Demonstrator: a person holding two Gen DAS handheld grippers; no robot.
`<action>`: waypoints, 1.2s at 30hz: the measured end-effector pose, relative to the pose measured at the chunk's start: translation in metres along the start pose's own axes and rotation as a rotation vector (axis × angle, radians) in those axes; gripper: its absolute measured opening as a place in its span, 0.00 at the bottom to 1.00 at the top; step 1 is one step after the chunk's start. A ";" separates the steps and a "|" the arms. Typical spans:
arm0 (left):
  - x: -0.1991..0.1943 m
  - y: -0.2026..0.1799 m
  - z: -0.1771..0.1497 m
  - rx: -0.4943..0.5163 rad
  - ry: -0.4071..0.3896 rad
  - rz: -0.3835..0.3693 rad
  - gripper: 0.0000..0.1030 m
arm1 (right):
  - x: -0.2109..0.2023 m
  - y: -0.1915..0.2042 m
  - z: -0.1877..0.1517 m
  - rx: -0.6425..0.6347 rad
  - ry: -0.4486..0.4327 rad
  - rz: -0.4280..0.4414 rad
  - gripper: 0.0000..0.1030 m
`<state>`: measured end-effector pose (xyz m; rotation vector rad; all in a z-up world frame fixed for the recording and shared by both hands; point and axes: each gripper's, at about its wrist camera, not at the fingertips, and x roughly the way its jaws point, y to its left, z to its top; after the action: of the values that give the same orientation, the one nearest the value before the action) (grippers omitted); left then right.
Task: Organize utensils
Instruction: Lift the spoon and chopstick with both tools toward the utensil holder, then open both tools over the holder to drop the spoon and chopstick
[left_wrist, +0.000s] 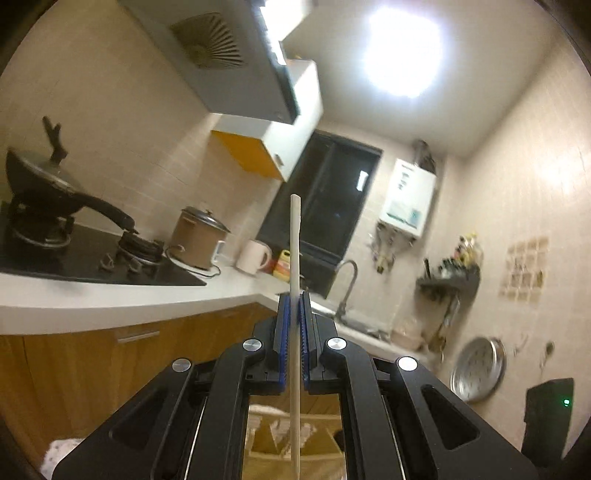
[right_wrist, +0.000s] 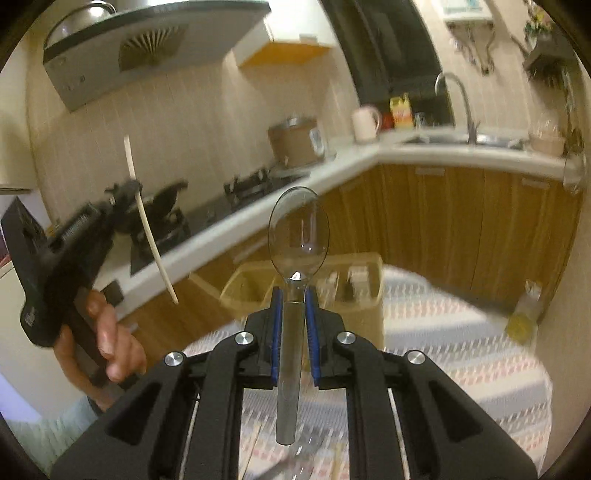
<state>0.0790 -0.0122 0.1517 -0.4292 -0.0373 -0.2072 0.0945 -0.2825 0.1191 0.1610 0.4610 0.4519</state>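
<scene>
Clamped between the blue pads of the left gripper (left_wrist: 294, 321), a pale chopstick (left_wrist: 295, 258) is standing nearly upright, its top end rising in front of the dark window (left_wrist: 325, 199) and its lower end running down past the black gripper frame. Seen from the right wrist, that same left gripper (right_wrist: 127, 192) is being held up by the person's hand (right_wrist: 107, 332) at the left, with the chopstick (right_wrist: 147, 221) slanting down out of it.

On the right gripper (right_wrist: 293, 306), the jaws are closing narrowly on the neck of a clear plastic spoon (right_wrist: 298, 236), whose bowl is pointing up and away while its handle is reaching back toward the camera.

Just beyond the spoon, a tan organizer box (right_wrist: 365, 295) with inner compartments is sitting on a striped cloth (right_wrist: 461, 350); its contents are too blurred to tell.

Farther out, a white countertop (left_wrist: 110, 299) is wrapping around the corner, carrying a black stove (left_wrist: 92, 262) with a covered wok (left_wrist: 40, 181), a brown rice cooker (left_wrist: 199, 240) and a pale kettle (left_wrist: 255, 256). A faucet (right_wrist: 461, 103) is arching over the sink.
</scene>
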 end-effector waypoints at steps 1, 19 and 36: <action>0.004 0.000 -0.001 -0.011 -0.019 0.017 0.03 | 0.002 0.001 0.002 -0.011 -0.021 -0.009 0.10; 0.050 0.000 -0.061 0.135 -0.122 0.213 0.03 | 0.057 -0.051 0.036 0.062 -0.318 -0.169 0.10; 0.059 0.010 -0.077 0.174 -0.096 0.246 0.04 | 0.086 -0.040 0.003 -0.053 -0.233 -0.173 0.11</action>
<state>0.1381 -0.0467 0.0817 -0.2671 -0.0958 0.0589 0.1796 -0.2796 0.0778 0.1198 0.2312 0.2713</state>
